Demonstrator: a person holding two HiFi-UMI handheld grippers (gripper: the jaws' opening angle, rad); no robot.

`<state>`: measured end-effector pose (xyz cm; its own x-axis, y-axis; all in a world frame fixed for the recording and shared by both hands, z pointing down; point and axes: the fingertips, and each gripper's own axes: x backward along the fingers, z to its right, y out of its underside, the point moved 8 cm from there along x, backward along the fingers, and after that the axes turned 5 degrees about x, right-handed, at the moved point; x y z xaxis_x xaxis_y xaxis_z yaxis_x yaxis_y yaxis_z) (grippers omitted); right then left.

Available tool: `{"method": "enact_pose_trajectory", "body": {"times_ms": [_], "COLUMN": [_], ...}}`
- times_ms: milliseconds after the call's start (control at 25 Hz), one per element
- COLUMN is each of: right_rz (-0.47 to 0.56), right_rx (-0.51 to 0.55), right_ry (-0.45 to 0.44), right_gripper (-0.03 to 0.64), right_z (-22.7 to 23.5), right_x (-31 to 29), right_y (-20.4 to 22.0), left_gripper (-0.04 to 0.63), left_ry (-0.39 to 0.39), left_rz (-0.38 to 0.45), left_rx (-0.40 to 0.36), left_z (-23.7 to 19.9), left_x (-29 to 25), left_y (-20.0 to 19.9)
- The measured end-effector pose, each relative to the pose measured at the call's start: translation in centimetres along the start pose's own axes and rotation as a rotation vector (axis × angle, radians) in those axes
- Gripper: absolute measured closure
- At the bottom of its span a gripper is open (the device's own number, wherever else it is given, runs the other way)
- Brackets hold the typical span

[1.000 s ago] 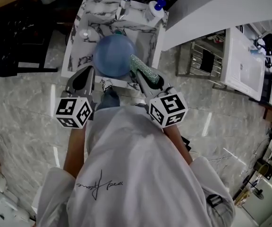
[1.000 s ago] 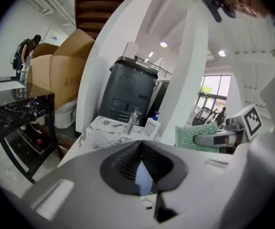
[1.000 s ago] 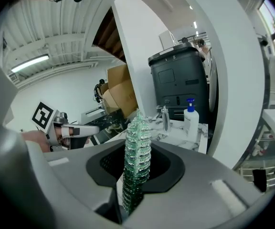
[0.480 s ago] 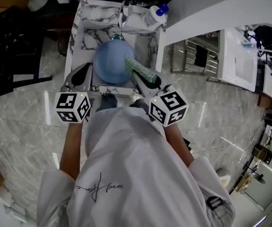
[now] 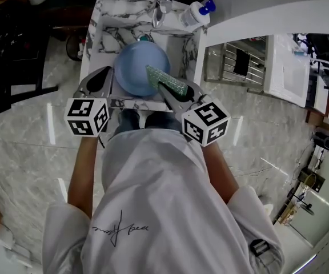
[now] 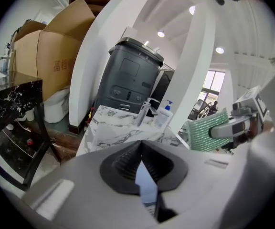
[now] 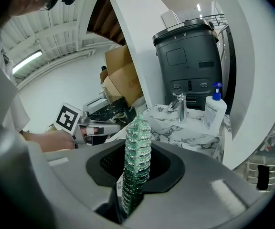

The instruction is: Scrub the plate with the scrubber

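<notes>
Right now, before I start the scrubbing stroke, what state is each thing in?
Left gripper: shut on the plate, at its rim.
Right gripper: shut on the scrubber.
Plate: held over the sink.
Scrubber: tip over the plate, contact unclear.
Soap bottle: upright, at the sink's back corner.
Bin: lid shut.

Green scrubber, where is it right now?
In the head view, the green scrubber is held in the right gripper, over the right side of the blue plate, above the marble sink.
</notes>
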<state>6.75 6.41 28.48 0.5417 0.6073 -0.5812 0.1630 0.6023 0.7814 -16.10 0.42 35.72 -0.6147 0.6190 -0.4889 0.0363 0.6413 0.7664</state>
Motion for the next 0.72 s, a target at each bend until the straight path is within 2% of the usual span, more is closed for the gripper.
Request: {"method": "enact_pose_trajectory", "body": {"times_ms": [440, 720], "right_rz": [-0.121, -0.179], "right_rx": [-0.039, -0.035], "right_ry": [-0.059, -0.105], "right_gripper": [0.551, 0.551], "right_z": [1.5, 3.0], "right_x": [-2.3, -5.0], "right_y": [1.3, 1.4], "left_gripper": [0.541, 0.541], "left_ry": [-0.02, -0.041], "left_rz": [-0.077, -0.172], "left_rx": [-0.003, 0.001], "left_z": [-0.9, -2.4], "left_x": [-3.1, -6.8], "left_y": [0.0, 1.1]}}
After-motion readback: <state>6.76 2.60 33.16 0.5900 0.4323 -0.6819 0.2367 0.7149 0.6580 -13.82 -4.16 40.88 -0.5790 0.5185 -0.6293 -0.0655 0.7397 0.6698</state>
